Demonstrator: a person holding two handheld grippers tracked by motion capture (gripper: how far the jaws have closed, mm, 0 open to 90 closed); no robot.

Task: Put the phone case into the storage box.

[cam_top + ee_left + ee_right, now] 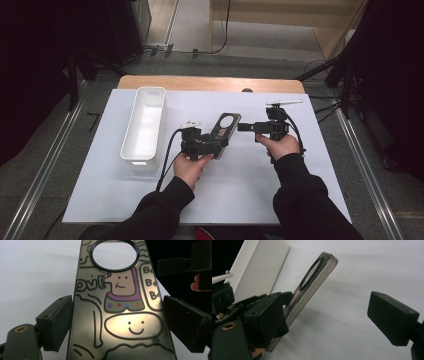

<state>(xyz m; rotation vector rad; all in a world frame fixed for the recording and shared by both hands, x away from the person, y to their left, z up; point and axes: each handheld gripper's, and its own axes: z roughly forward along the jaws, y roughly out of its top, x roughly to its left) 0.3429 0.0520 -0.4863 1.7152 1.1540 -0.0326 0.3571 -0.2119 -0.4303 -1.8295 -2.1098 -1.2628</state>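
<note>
Covering most of a wooden table (210, 82) is a white sheet (250, 190), bare apart from a long white bin (144, 125) lying toward nine o'clock of its middle; the wood shows as a strip along the far edge at twelve o'clock; beyond it lie grey floor (40, 165), pale wooden boarding (280, 15) and black stands and cables at both sides, with metal rails running down the floor left and right. At the sheet's centre the left gripper (216, 141) is clamped on a flat dark phone case (225, 129), its two black jaws pressed against the case's long edges; in the left gripper view the case (120, 315) carries cartoon drawings, a smiling face and a round hole near its far end, which is lifted off the sheet; the right gripper view shows it (312, 290) tilted, edge on. Toward three o'clock of the case the right gripper (242, 126) is spread wide, holding nothing, its jaws pointing at the case's far end, very near it; whether they touch it I cannot tell. Both of the person's sleeves (300, 200) are black.
</note>
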